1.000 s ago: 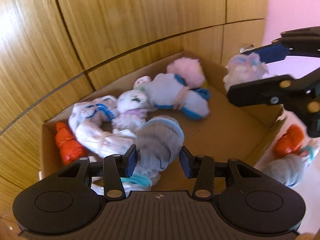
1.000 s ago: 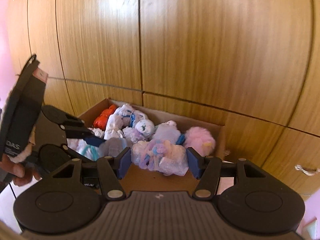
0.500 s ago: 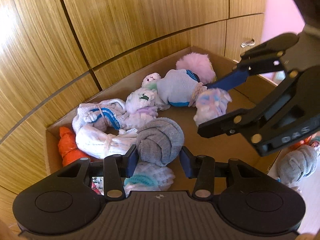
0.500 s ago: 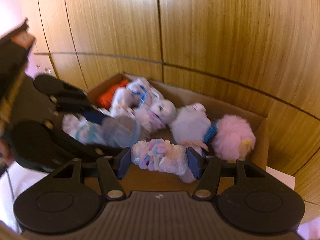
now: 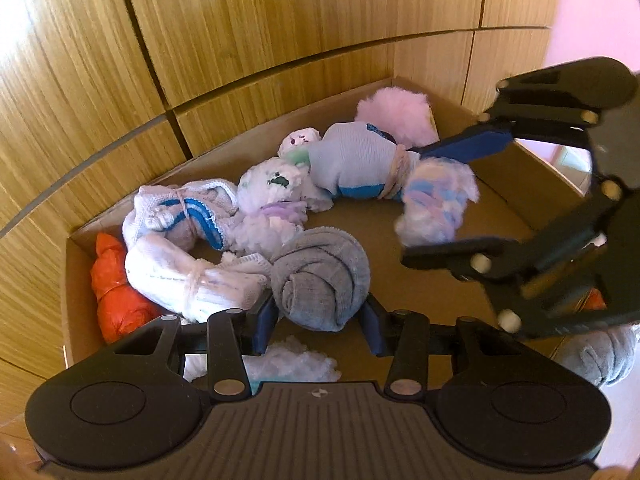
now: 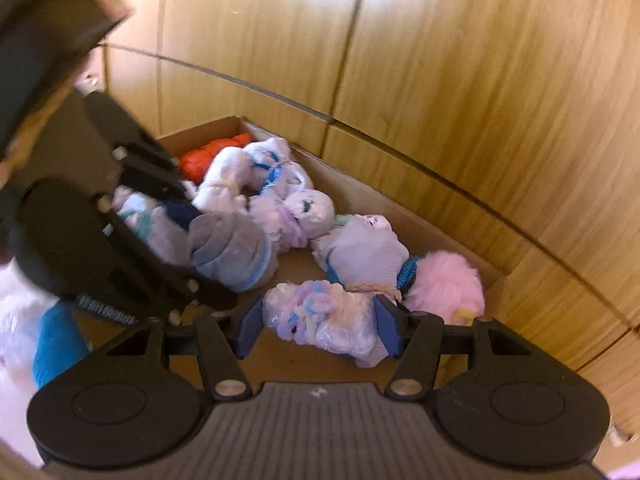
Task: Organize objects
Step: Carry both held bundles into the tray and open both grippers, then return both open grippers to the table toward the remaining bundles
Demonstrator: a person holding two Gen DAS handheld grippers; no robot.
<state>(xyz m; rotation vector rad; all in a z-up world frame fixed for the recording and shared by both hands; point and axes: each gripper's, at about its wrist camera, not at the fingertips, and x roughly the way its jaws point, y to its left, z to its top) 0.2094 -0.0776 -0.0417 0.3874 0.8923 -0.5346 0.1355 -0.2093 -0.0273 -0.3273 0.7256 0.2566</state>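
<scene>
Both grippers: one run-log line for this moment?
left gripper: shut on grey sock roll | right gripper: shut on pastel bundle | both over cardboard box | not yet released

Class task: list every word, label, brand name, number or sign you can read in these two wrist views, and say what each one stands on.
No text can be read.
Left gripper: a strip of white lettering on its black body, seen in the right wrist view, too blurred to read.
Right gripper: only a small white mark on its ribbed body, no letters.
Rolled socks, cardboard box, wooden panels: no print visible.

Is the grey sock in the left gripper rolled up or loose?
Rolled up: the grey sock shows spiral folds, pinched in the left gripper.
</scene>
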